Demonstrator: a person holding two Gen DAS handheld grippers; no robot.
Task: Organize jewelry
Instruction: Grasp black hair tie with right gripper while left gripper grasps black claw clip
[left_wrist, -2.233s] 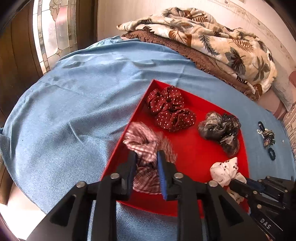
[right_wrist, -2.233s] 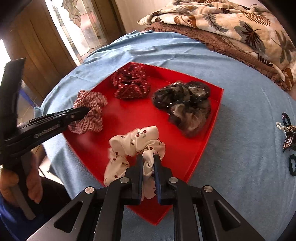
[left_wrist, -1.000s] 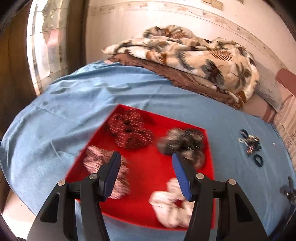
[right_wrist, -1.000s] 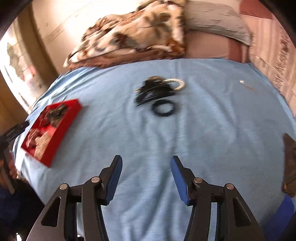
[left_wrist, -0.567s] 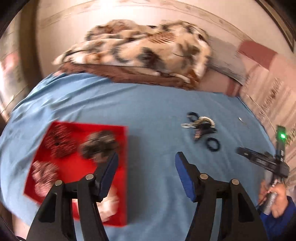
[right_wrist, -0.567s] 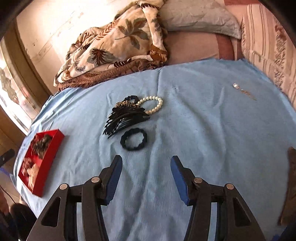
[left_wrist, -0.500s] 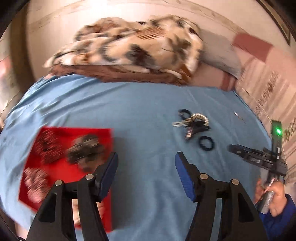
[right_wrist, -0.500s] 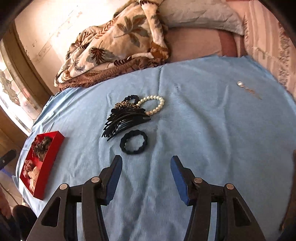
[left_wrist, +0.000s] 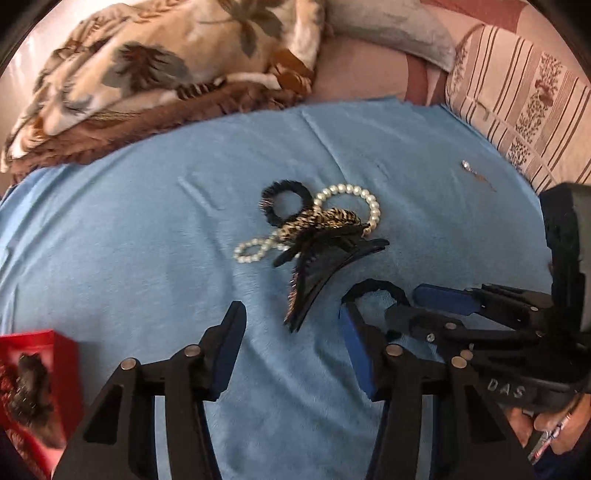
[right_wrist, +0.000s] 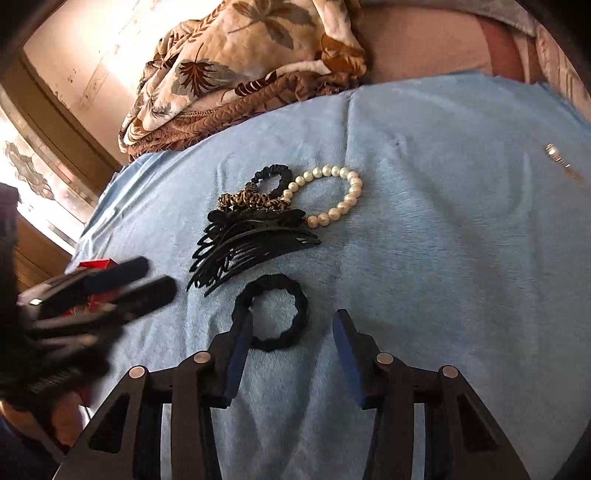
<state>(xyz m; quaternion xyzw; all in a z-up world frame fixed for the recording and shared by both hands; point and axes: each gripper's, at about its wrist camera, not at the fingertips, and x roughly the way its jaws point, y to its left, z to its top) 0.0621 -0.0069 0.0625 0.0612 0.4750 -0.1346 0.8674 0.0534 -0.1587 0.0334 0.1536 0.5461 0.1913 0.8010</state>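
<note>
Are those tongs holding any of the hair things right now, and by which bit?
Nothing is held. The right tongs are open around the near black hair tie, not closed on it. The left tongs are open over the blue cloth.

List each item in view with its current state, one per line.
Left gripper: open, empty.
Right gripper: open, straddling the black hair tie, not gripping.
Black hair claw: lying on the blue cloth.
Pearl bracelet: lying flat, partly under the claw.
Red tray: holds scrunchies.
</note>
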